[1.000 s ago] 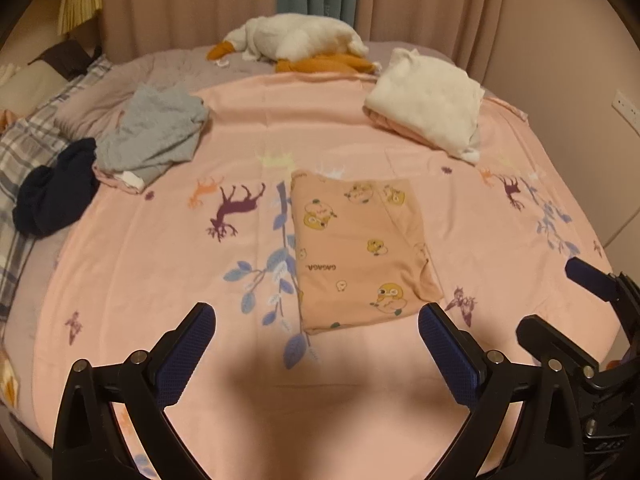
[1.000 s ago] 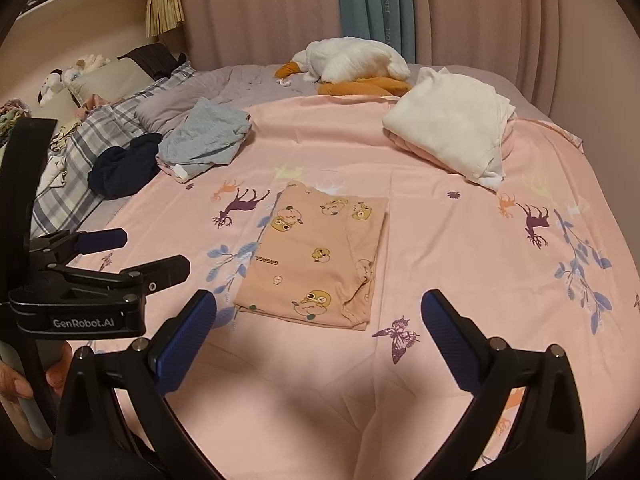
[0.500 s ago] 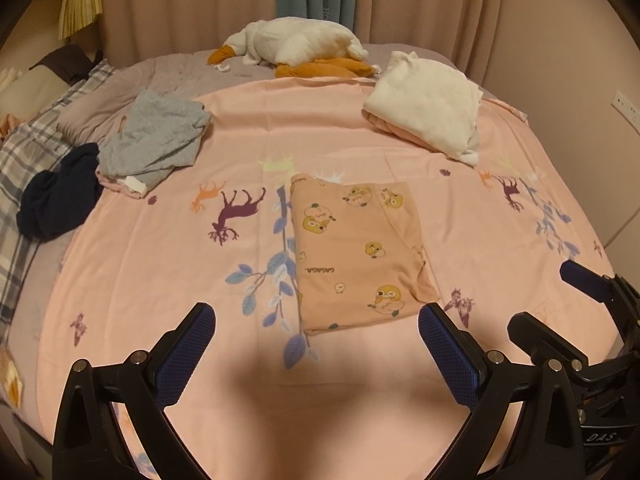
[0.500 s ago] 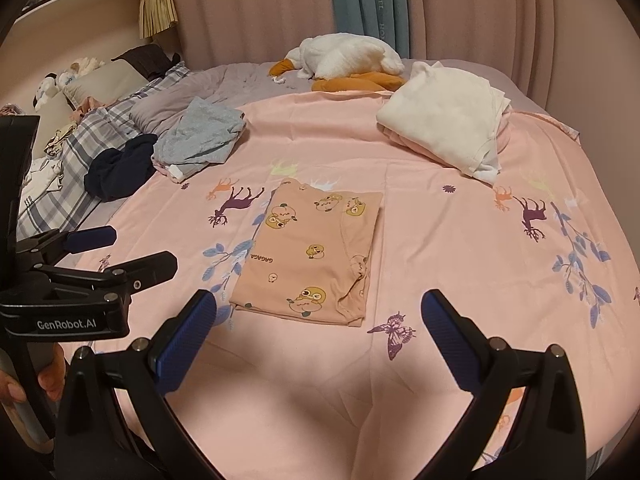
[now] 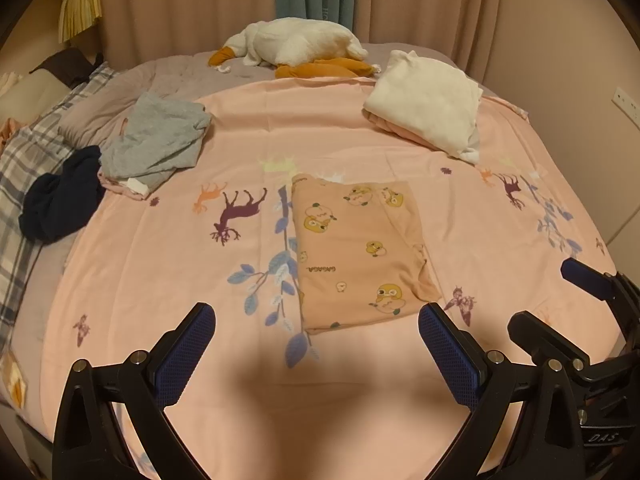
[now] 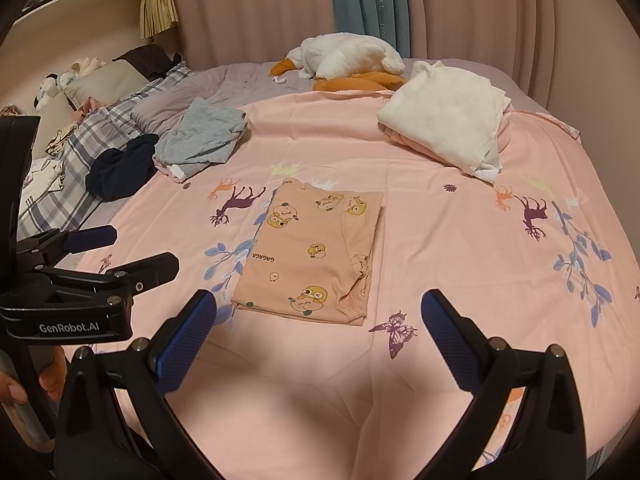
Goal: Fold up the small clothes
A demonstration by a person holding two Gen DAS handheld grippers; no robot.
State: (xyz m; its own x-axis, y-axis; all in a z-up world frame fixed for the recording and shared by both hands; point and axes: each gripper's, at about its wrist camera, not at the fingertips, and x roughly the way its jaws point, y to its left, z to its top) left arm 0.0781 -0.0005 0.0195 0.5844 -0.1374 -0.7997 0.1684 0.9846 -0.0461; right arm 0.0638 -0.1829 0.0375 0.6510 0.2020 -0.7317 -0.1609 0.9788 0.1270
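A small peach garment with duck prints (image 5: 356, 252) lies folded into a flat rectangle on the pink bed sheet (image 5: 160, 272), in the middle of the bed; it also shows in the right wrist view (image 6: 316, 252). My left gripper (image 5: 316, 344) is open and empty, held above the sheet just in front of the garment's near edge. My right gripper (image 6: 320, 328) is open and empty, also just short of that edge. The right gripper shows at the right edge of the left wrist view (image 5: 560, 304); the left gripper shows at the left of the right wrist view (image 6: 116, 252).
A crumpled grey garment (image 5: 156, 144) and a dark navy one (image 5: 60, 200) lie at the back left. A folded white and pink stack (image 5: 428, 100) sits at the back right. A plush goose (image 5: 296, 48) lies by the curtains. Pillows (image 6: 100, 80) line the left.
Both grippers have drawn back and risen slightly, so the bed looks a little farther away. The folded garment has not moved. Both grippers stay open.
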